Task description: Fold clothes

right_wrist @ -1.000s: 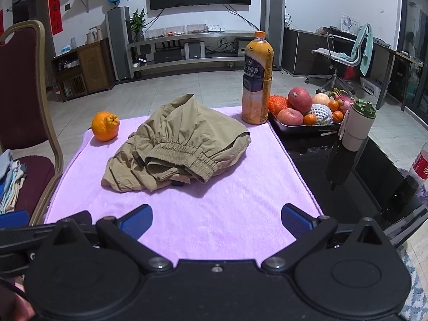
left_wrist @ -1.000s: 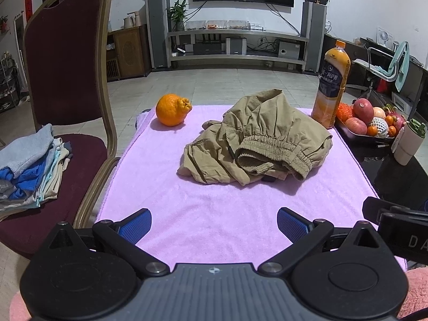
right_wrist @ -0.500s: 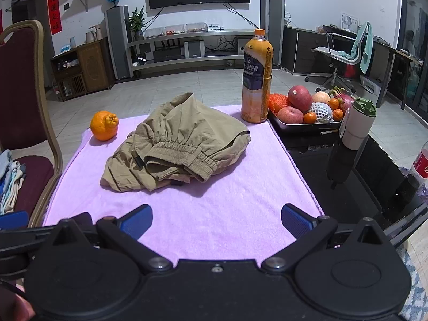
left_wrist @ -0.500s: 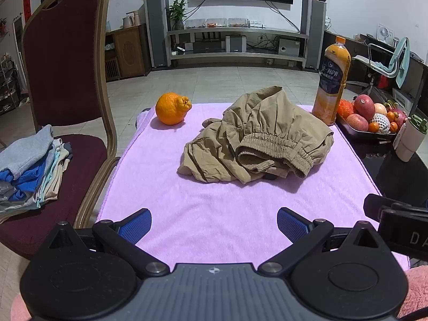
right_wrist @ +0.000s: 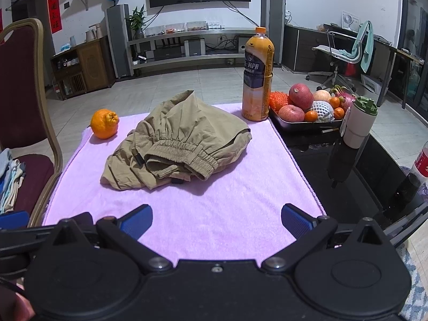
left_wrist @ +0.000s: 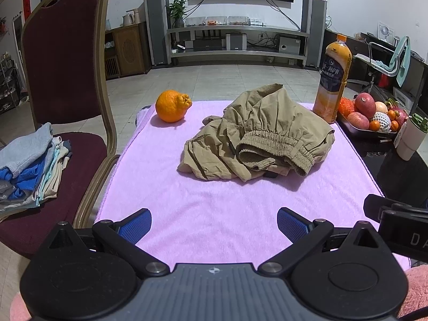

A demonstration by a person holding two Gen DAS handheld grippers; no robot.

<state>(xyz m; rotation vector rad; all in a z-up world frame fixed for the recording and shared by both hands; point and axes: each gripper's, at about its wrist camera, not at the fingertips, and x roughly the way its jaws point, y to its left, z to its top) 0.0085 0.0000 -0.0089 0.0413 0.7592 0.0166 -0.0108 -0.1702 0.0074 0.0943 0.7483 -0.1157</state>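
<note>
Crumpled khaki trousers (left_wrist: 256, 133) with an elastic waistband lie bunched on a pink towel (left_wrist: 214, 200) on the table; they also show in the right wrist view (right_wrist: 179, 141). My left gripper (left_wrist: 214, 224) is open and empty, above the towel's near edge, well short of the trousers. My right gripper (right_wrist: 216, 222) is open and empty too, beside the left one at the near edge. A stack of folded clothes (left_wrist: 29, 165) lies on the chair seat at the left.
An orange (left_wrist: 172, 105) sits at the towel's far left. A juice bottle (right_wrist: 256, 75) stands at the far right corner, beside a fruit tray (right_wrist: 307, 123) and a white cup (right_wrist: 358, 123) on the black table. A maroon chair (left_wrist: 64, 61) stands left.
Both grippers have moved slightly forward toward the trousers. Both stay open and empty. The trousers have not moved.
</note>
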